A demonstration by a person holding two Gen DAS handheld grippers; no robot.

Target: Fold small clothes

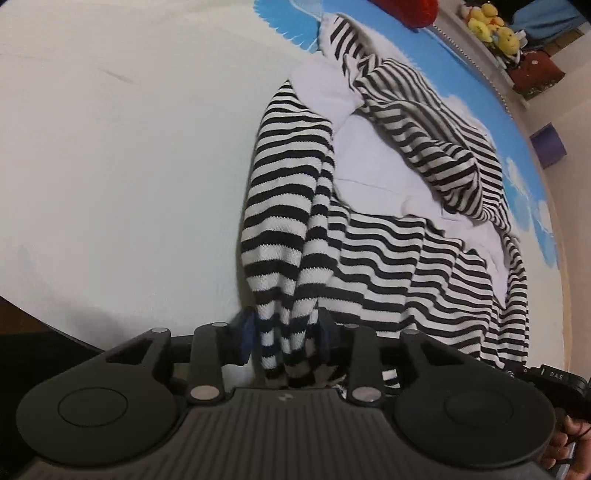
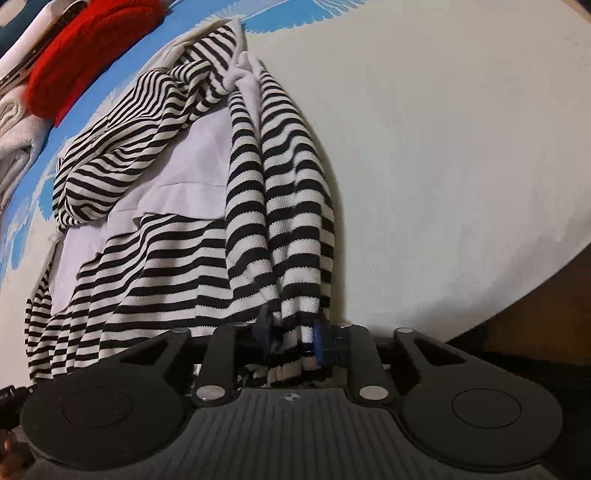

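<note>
A black-and-white striped garment (image 1: 388,251) with white panels lies rumpled on a pale bed sheet (image 1: 129,166). My left gripper (image 1: 286,332) is shut on a bunched striped edge of it, which rises from the jaws toward the far side. In the right wrist view the same striped garment (image 2: 155,266) spreads to the left. My right gripper (image 2: 293,334) is shut on another bunched striped edge. Both held strands hang taut and lifted off the sheet.
A red knitted item (image 2: 85,55) and a pale folded cloth (image 2: 18,147) lie at the far side on the blue-patterned part of the sheet (image 1: 524,184). Yellow plush toys (image 1: 491,26) sit beyond. The bed edge (image 2: 517,295) drops off at right.
</note>
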